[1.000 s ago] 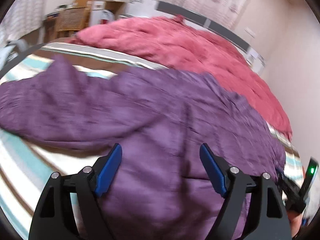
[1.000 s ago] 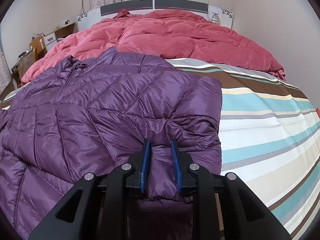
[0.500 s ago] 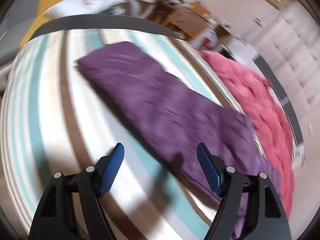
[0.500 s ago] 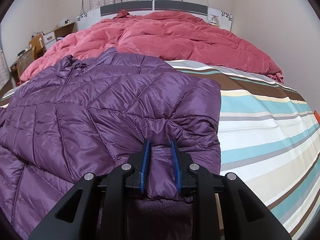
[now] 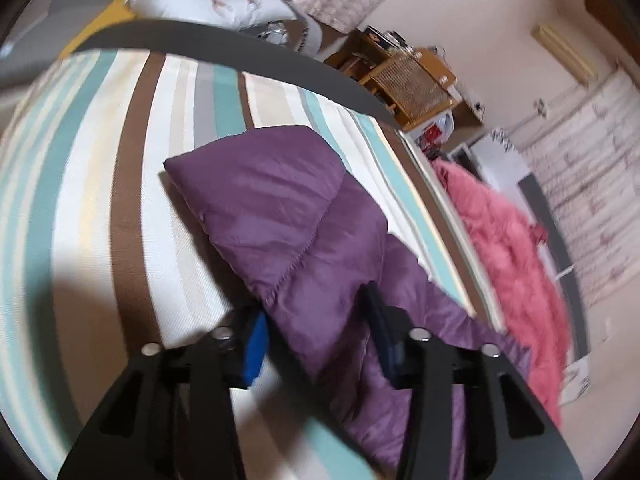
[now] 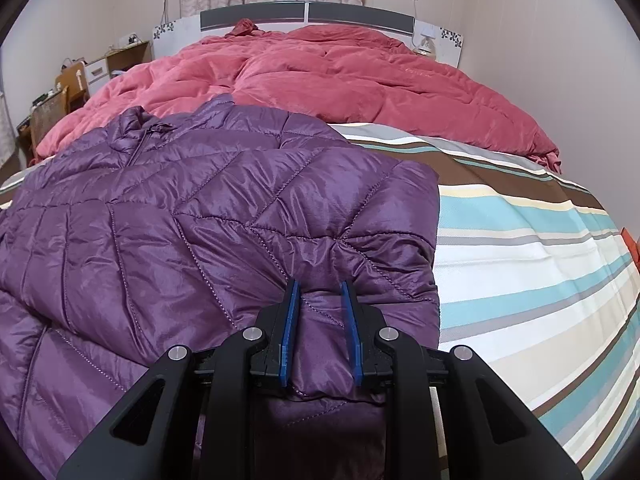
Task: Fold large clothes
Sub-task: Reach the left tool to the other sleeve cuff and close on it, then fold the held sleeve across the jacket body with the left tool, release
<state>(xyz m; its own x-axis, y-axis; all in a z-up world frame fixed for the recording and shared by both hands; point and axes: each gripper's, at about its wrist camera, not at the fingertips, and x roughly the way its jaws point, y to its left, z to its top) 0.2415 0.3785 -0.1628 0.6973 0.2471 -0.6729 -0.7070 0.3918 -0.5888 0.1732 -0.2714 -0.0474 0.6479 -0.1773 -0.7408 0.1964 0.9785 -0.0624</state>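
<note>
A purple quilted puffer jacket (image 6: 192, 216) lies spread on the striped bed sheet (image 6: 520, 264). In the right wrist view its right part is folded over, and my right gripper (image 6: 320, 292) is shut on a fold of that part near the lower edge. In the left wrist view one purple sleeve (image 5: 280, 200) stretches out flat across the sheet (image 5: 80, 200). My left gripper (image 5: 316, 308) is open, its blue-padded fingers (image 5: 254, 340) on either side of the sleeve, low over the bed. The view is slightly blurred.
A crumpled red duvet (image 6: 328, 80) covers the far half of the bed, up to the grey headboard (image 6: 308, 16). A wooden chair (image 5: 408, 84) and cluttered shelves stand beside the bed. A white pillow (image 5: 208, 0) lies beyond the bed's grey edge.
My left gripper has swung from the jacket's body out to the sleeve and come down around it, jaws narrower than before. My right gripper has stayed put, clamped on the jacket.
</note>
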